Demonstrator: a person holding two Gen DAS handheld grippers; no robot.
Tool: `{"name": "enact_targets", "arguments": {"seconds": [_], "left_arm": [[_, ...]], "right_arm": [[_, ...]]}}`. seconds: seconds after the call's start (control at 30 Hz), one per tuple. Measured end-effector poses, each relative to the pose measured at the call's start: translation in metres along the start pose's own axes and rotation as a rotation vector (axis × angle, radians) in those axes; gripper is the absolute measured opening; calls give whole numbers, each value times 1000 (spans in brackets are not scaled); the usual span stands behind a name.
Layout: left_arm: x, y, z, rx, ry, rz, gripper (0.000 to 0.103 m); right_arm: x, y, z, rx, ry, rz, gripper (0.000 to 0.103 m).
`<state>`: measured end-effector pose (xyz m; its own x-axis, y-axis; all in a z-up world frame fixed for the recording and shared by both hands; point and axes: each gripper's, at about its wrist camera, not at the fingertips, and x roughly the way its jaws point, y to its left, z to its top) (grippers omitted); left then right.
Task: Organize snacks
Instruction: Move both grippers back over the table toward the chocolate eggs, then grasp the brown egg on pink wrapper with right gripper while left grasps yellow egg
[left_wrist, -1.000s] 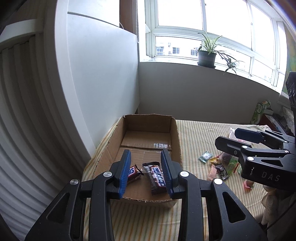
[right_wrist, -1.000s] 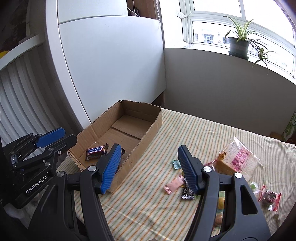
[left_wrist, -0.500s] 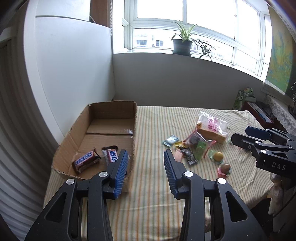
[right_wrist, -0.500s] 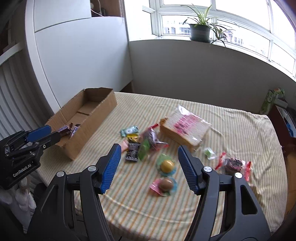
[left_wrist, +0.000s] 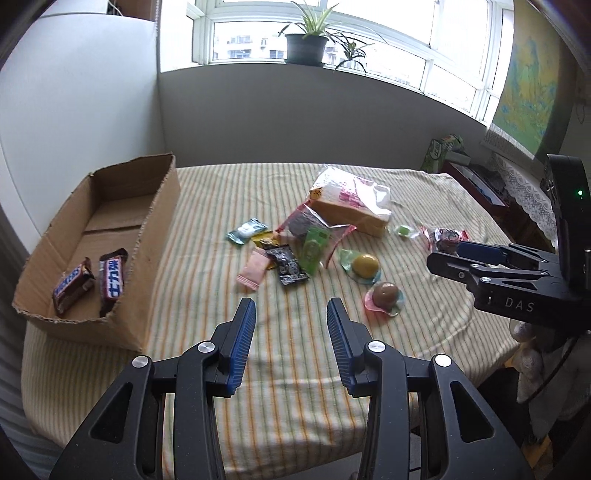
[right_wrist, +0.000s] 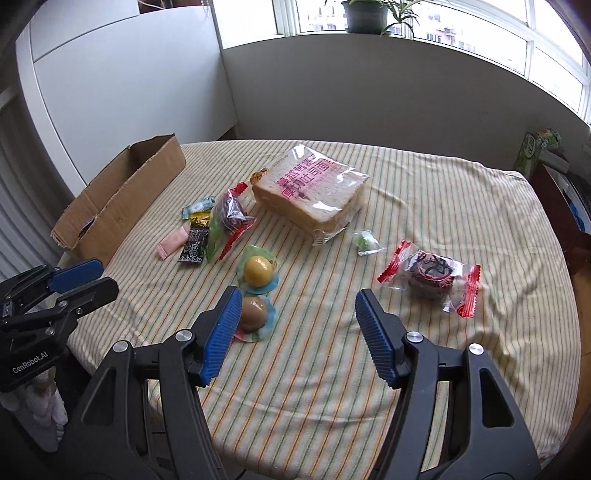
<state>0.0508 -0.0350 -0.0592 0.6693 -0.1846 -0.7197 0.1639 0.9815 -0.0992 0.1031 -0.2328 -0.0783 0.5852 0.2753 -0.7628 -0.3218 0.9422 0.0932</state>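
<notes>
A cardboard box stands at the table's left with two Snickers bars lying in its near end. Loose snacks lie in the middle: a bagged bread loaf, a pink packet, a black packet, a yellow ball sweet, a brown ball sweet and a red-ended cake packet. My left gripper hovers open and empty over the cloth in front of the pile. My right gripper is open and empty, its left finger beside the brown sweet.
A striped cloth covers the table. White wall panels stand behind the box, a potted plant sits on the window sill, and a green carton stands on furniture at the far right. Each gripper shows at the edge of the other's view.
Both grippers swung right, away from the box and toward the snack pile. The left gripper left two bars lying in the box and its fingers stand a little wider.
</notes>
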Motion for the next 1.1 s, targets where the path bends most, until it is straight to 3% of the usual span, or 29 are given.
{"name": "enact_targets", "arguments": {"seconds": [0.37, 0.47, 0.63, 0.7, 0.87, 1.1], "left_arm": [[27, 10, 7, -16, 48, 13, 39], [33, 10, 9, -15, 55, 7, 39], [42, 8, 12, -7, 67, -13, 39], [46, 7, 14, -8, 72, -23, 39], [59, -2, 19, -4, 91, -59, 39], [74, -24, 25, 27, 119, -111, 39]], "right_arm": [[40, 25, -13, -33, 54, 69, 66], [48, 30, -12, -47, 65, 71, 57], [59, 34, -12, -68, 82, 54, 54], [61, 34, -11, -83, 82, 32, 45], [61, 27, -10, -92, 86, 17, 35], [55, 1, -12, -69, 84, -11, 35]]}}
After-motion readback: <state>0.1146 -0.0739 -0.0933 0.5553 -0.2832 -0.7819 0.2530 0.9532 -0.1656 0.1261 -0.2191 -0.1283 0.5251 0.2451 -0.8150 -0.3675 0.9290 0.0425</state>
